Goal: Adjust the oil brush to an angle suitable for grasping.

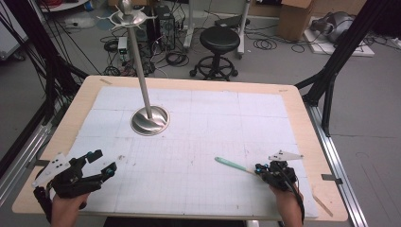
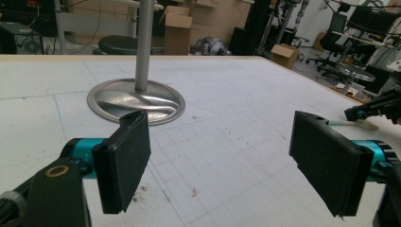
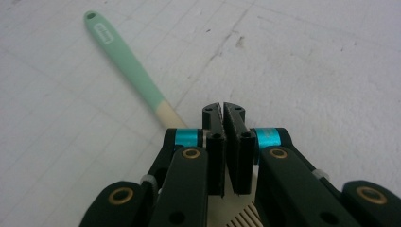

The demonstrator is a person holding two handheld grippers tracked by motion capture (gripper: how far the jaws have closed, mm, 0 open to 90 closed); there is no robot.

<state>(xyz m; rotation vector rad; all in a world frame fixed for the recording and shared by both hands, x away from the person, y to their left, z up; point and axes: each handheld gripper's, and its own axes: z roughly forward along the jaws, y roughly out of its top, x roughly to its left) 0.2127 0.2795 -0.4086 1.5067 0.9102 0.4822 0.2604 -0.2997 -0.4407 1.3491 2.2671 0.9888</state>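
A utensil with a mint-green handle [image 1: 230,164] and a cream head end lies flat on the white gridded mat [image 1: 198,142], right of centre near the front. My right gripper [image 1: 259,168] sits over its cream end with the jaws shut together. In the right gripper view [image 3: 223,108] the handle [image 3: 125,61] runs out to the upper left from under the left jaw arm, and nothing shows between the pads. My left gripper [image 1: 104,161] stands open at the front left, empty, its pads [image 2: 125,161] wide apart. A steel hook stand [image 1: 150,120] rises at the back left.
The stand's round base [image 2: 137,99] lies ahead of my left gripper, and its hooked top [image 1: 126,16] is high above the table. My right gripper [image 2: 373,109] appears far right in the left gripper view. A thin wooden strip [image 1: 324,205] lies at the front right corner. A stool [image 1: 220,40] stands behind the table.
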